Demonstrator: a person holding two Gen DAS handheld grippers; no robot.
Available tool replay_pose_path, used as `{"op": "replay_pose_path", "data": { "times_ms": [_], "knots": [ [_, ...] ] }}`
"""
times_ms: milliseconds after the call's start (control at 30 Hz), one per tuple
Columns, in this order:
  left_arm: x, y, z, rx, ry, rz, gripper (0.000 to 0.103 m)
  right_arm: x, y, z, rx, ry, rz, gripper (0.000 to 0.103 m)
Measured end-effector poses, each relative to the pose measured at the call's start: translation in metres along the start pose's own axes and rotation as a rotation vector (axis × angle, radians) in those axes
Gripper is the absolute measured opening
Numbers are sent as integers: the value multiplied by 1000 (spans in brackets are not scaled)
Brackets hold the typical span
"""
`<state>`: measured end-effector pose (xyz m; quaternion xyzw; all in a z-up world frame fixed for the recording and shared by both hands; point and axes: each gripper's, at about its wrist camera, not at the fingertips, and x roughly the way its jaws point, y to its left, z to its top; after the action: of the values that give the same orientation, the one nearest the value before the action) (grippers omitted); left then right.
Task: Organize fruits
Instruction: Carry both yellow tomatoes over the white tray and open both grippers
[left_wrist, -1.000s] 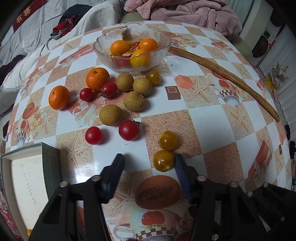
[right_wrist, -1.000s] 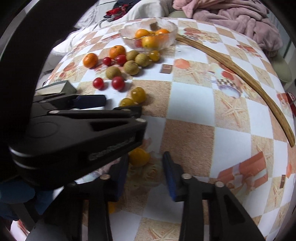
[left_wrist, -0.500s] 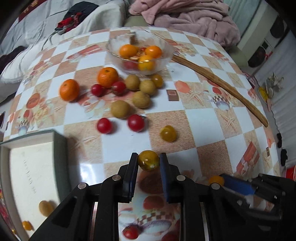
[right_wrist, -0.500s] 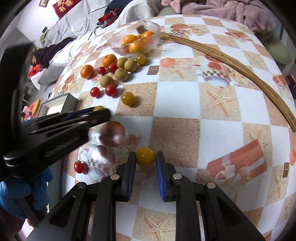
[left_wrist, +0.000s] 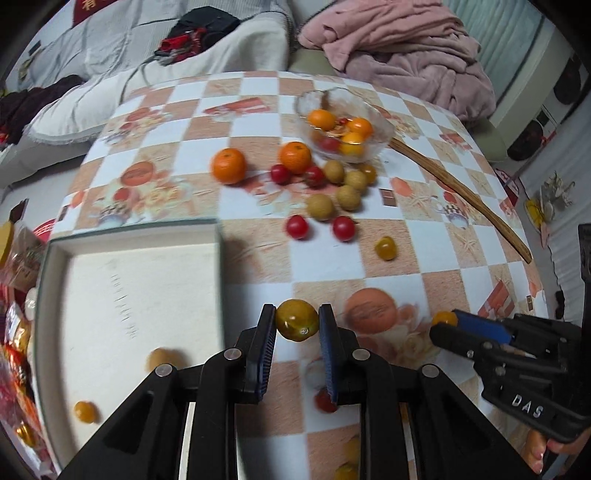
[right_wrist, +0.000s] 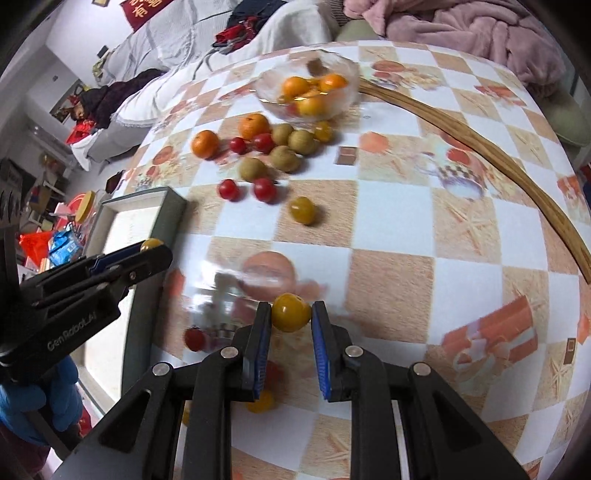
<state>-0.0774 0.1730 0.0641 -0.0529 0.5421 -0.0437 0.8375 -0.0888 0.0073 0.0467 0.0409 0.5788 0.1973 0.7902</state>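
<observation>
My left gripper (left_wrist: 297, 326) is shut on a yellow tomato (left_wrist: 297, 319), held above the table just right of the white box (left_wrist: 125, 280). It also shows in the right wrist view (right_wrist: 147, 248) at the left, over the box edge. My right gripper (right_wrist: 290, 317) is shut on another yellow tomato (right_wrist: 291, 312), lifted above the table. It shows in the left wrist view (left_wrist: 447, 320) at the right. Loose oranges (left_wrist: 228, 165), red tomatoes (left_wrist: 343, 228), longans (left_wrist: 320, 206) and one yellow tomato (left_wrist: 385, 248) lie on the table.
A glass bowl (left_wrist: 380, 127) holding oranges and tomatoes stands at the far side. A long curved wooden stick (left_wrist: 461, 195) lies to its right. The box holds two small fruits (left_wrist: 85, 411). More small fruits (right_wrist: 195, 339) lie below the grippers. Clutter lies left of the box.
Both grippers closed on yellow tomatoes and lifted them. The left gripper has moved left and back toward the white box, and the right gripper has risen with its tomato.
</observation>
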Motion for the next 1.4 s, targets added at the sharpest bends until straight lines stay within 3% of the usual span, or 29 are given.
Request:
{"op": "replay_pose_path", "data": {
  "times_ms": [600, 867, 1100, 1400],
  "knots": [
    [-48, 109, -63, -158, -13, 127, 25, 27, 128, 8, -198, 43, 89, 24],
    [-52, 148, -100, -217, 27, 192, 25, 55, 183, -6, -295, 110, 128, 24],
    [-44, 164, -122, -239, 67, 231, 25, 79, 203, -21, -338, 172, 111, 24],
    [-34, 166, -129, -233, 99, 251, 26, 94, 208, -26, -360, 207, 75, 25]
  ]
}}
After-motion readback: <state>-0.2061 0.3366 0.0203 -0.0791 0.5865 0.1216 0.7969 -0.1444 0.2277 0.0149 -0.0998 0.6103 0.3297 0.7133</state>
